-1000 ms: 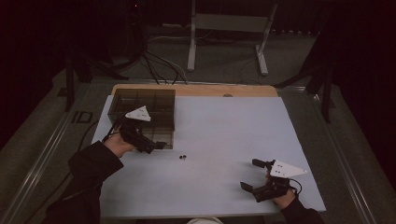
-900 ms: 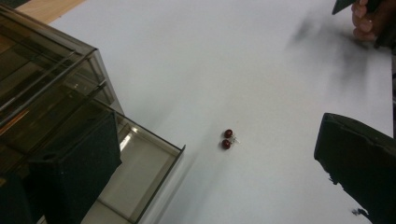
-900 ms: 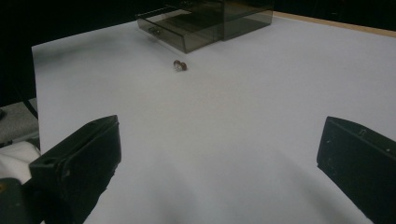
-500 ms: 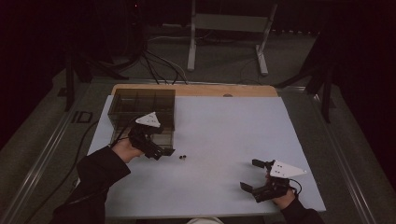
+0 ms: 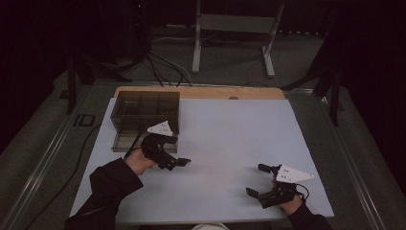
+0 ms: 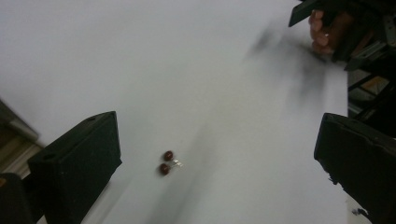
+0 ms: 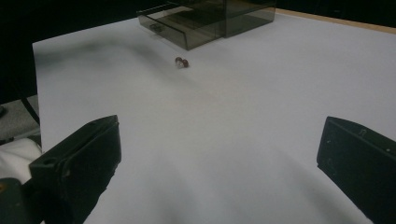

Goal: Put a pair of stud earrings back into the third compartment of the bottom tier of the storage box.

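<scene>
A white sheet (image 5: 239, 143) covers the surface (image 5: 201, 92), leaving a wooden strip bare at the far edge. A smoky compartment box (image 5: 143, 112) sits far left; two small red beads (image 6: 166, 162) lie mid-sheet.

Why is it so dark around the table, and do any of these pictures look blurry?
High view: the room around the white table is nearly black, the sheet dimly lit. Left gripper view: soft and smeary, though the small red beads stay readable. Right gripper view: sharper; grey shadows streak the sheet, and the smoky drawer box reads clearly.
</scene>
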